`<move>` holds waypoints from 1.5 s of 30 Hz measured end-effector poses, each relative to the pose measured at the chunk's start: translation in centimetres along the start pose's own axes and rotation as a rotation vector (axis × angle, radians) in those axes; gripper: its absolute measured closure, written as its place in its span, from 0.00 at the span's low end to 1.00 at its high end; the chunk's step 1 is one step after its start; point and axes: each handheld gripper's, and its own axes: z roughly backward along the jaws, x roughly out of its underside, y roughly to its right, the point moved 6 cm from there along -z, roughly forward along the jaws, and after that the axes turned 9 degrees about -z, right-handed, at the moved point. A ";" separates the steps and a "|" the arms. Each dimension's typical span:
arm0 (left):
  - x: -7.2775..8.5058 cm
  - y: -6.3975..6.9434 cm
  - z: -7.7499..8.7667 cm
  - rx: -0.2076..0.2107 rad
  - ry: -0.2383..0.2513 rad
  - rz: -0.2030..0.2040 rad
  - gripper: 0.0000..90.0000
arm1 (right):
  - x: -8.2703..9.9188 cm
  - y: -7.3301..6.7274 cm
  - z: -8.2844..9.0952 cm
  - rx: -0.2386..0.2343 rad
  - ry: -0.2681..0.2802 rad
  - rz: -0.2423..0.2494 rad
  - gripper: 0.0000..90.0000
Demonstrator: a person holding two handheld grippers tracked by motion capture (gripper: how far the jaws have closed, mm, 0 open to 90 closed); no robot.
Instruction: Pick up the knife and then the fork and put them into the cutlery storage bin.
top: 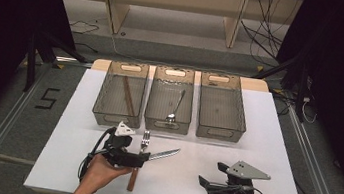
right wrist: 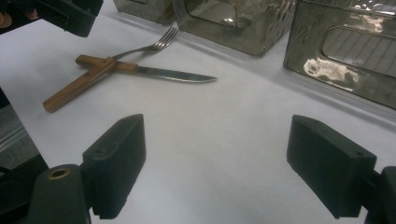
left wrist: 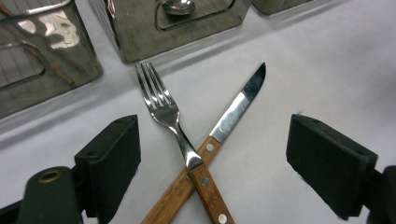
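Note:
A fork (top: 144,141) and a knife (top: 165,153), both with wooden handles, lie crossed on the white table (top: 184,144) in front of the bins. In the left gripper view the fork (left wrist: 161,100) rests over the knife (left wrist: 238,109) handle. My left gripper (top: 130,153) is open just above that crossing, its jaws (left wrist: 212,140) standing apart on either side of it and touching neither piece. My right gripper (top: 212,174) is open near the front right, with nothing but bare table between its jaws (right wrist: 215,144). From there the fork (right wrist: 156,45) and knife (right wrist: 177,74) lie off to the left.
Three clear grey bins stand in a row at the back. A brown stick (top: 128,95) lies in the left bin (top: 118,115), a spoon (top: 176,107) in the middle bin (top: 166,125), and the right bin (top: 219,132) looks bare. Dark floor surrounds the table.

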 end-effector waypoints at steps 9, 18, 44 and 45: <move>2.0 1.1 -0.2 -0.021 -0.047 -0.015 0.22 | 0.0 -0.3 -0.1 0.004 -0.003 0.012 0.23; 3.6 2.2 -0.7 -0.034 -0.095 -0.035 0.36 | 0.1 -0.4 0.0 0.012 -0.007 0.013 0.23; 5.3 1.9 -2.1 -0.097 -0.142 -0.070 0.66 | 0.3 -0.6 -0.2 0.008 -0.012 0.012 0.23; 5.3 1.9 -2.1 -0.096 -0.139 -0.070 0.68 | 0.3 -0.7 -0.2 0.008 -0.010 0.015 0.23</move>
